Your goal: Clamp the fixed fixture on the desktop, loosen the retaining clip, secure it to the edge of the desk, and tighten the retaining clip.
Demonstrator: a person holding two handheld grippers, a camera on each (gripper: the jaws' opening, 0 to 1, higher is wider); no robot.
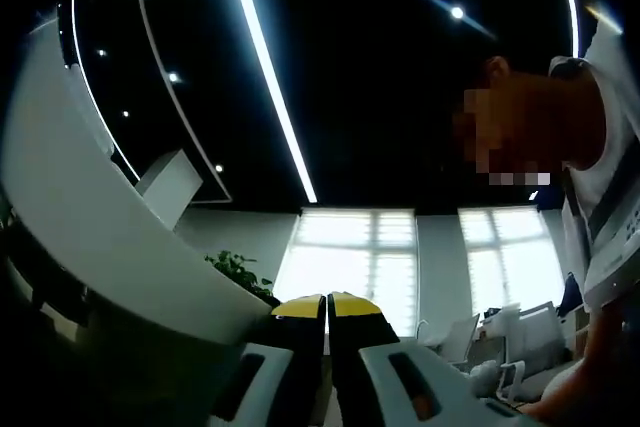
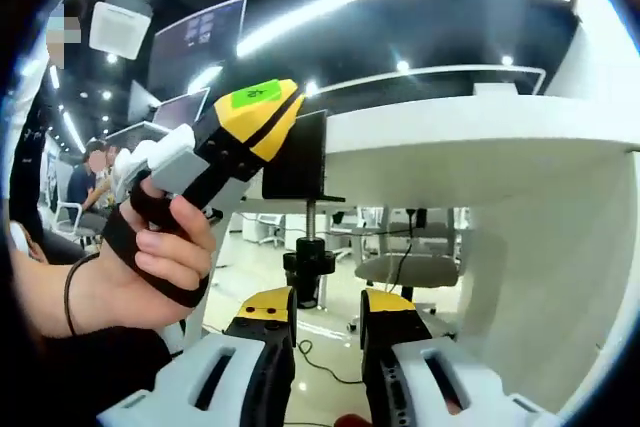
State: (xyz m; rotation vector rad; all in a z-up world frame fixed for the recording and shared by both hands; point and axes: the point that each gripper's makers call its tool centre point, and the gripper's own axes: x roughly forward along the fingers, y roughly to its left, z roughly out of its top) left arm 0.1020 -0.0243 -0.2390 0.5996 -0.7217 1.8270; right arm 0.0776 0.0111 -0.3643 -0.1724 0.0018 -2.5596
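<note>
- The white worktop [image 2: 480, 142] spans the right gripper view, seen from below its edge; in the left gripper view its curved underside [image 1: 110, 237] sweeps past, with ceiling lights and windows beyond.
- The black clamp [image 2: 300, 162] already sits on the worktop's edge: its plate stands against the rim and its screw hangs down below, ending in a dark knob [image 2: 309, 265].
- The left tongs [image 2: 255, 117], gripped by a person's hand [image 2: 160, 247], reach in beside the clamp's plate. Their yellow tips [image 1: 327, 305] look pressed nearly together; I cannot tell whether they pinch the clamp.
- The right tongs [image 2: 328, 299] are spread, their tips just below and to either side of the knob, not closed on it.
- By my reading, placing the clamp on the edge is done. Tightening is what remains: the right tongs need to close on the knob and turn it until the clamp bites.
</note>
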